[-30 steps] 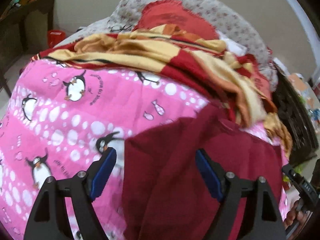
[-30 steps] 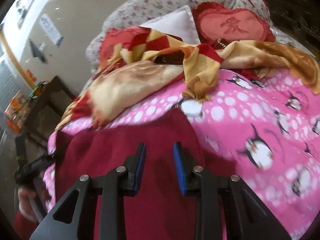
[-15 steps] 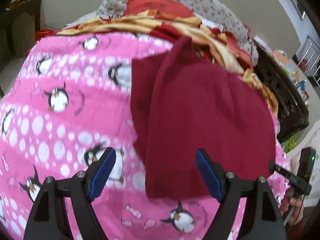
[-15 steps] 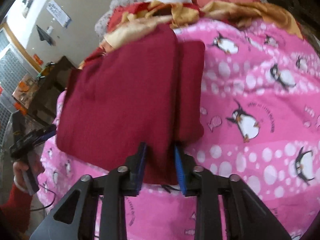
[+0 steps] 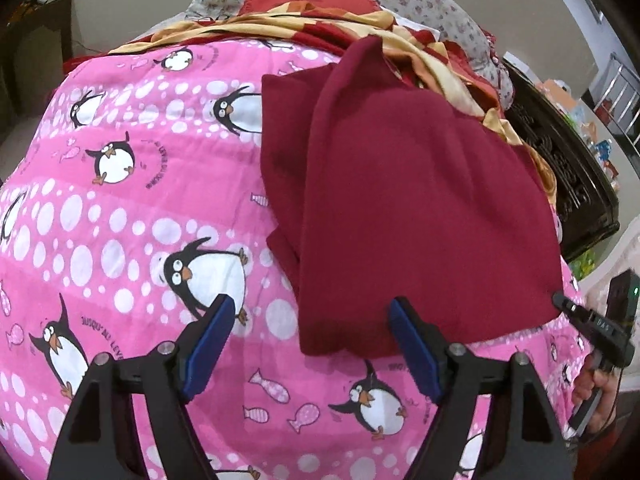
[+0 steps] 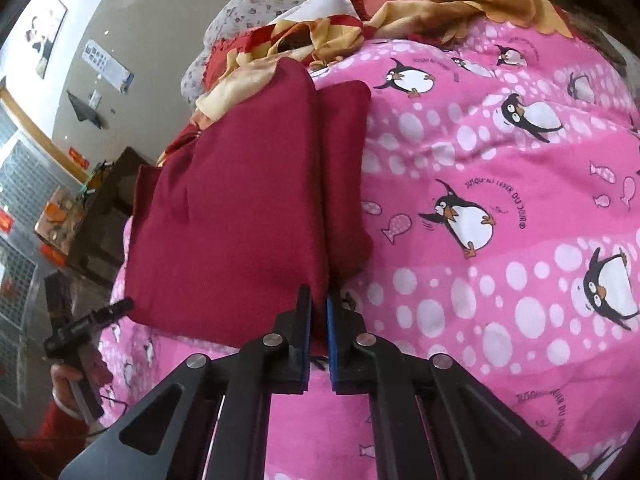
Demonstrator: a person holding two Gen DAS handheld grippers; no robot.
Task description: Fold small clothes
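Garment (image 6: 240, 208) edge pinched—R gripper (image 6: 319, 312), angled down.

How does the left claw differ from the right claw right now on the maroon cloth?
The left claw stands wide, its jaws just closing, while the right claw is shut. The left claw's pads press on nothing, though a corner of the maroon cloth lies between them; the right claw pinches the cloth's near edge. Both have blue pads and point down at the pink penguin quilt.
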